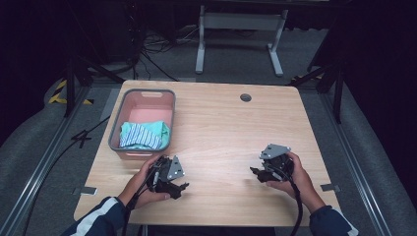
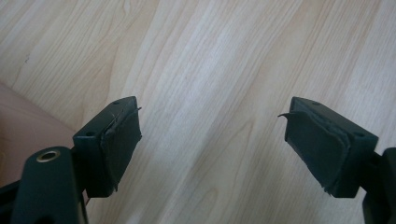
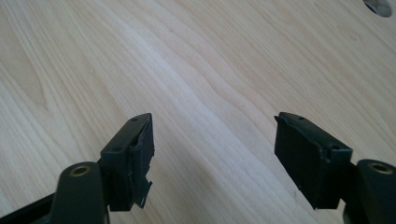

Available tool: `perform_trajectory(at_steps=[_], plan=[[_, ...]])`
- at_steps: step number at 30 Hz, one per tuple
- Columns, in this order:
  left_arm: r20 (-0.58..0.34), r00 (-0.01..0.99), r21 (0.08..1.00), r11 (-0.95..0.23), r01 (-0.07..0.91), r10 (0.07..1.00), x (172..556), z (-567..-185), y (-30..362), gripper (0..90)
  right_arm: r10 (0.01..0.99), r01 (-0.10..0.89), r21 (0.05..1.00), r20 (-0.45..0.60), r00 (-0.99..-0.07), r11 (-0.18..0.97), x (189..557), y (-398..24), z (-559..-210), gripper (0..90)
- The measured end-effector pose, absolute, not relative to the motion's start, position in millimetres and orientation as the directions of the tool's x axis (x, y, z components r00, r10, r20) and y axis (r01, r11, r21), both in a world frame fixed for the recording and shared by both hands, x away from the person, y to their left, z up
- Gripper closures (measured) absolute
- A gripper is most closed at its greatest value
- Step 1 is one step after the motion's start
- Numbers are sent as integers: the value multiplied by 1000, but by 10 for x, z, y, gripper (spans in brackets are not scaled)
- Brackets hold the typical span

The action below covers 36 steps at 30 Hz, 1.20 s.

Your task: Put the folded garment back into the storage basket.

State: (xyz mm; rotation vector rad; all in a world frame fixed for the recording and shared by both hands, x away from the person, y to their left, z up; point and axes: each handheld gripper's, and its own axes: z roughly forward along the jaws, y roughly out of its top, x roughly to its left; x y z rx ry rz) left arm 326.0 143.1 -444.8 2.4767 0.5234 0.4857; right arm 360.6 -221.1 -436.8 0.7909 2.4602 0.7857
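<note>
Cloth (image 1: pixel 144 134): teal, partly white-and-blue striped, crumpled in the near end of a grey bin (image 1: pixel 116 125) with a pink floor. Bin: on the tabletop's (image 1: pixel 221 128) far left part. Left claw (image 1: pixel 183 186): just near of the bin, spread, nothing between. Right claw (image 1: pixel 253 171): well right of the bin, spread, nothing between.

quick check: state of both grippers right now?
Left gripper: open, nothing between the jaws, bare table under it.
Right gripper: open, holding nothing, also over bare table.
</note>
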Motion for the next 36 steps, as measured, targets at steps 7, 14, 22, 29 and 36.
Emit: perform_trajectory(at_steps=[7, 14, 22, 29, 36], plan=[[188, 865, 587, -760, 280, 464, 3215, -4557, 1536, 184, 646, 396, 644, -205, -735, 655, 3508, -2414, -4495, 289], [161, 868, 586, -753, 299, 470, 3157, -4659, 1673, 185, 684, 434, 670, -154, -713, 603, 3394, -2633, -4618, 285], [82, 874, 613, -716, 334, 479, 3102, -4707, 1923, 172, 723, 471, 700, -95, -684, 537, 3240, -2940, -4761, 261], [35, 853, 640, -668, 381, 520, 3050, -4753, 2094, 156, 764, 506, 727, -40, -644, 464, 3139, -3167, -4829, 196], [-15, 831, 687, -598, 413, 557, 2994, -4826, 2202, 151, 782, 532, 735, 5, -624, 420, 3142, -3243, -4867, 161]])
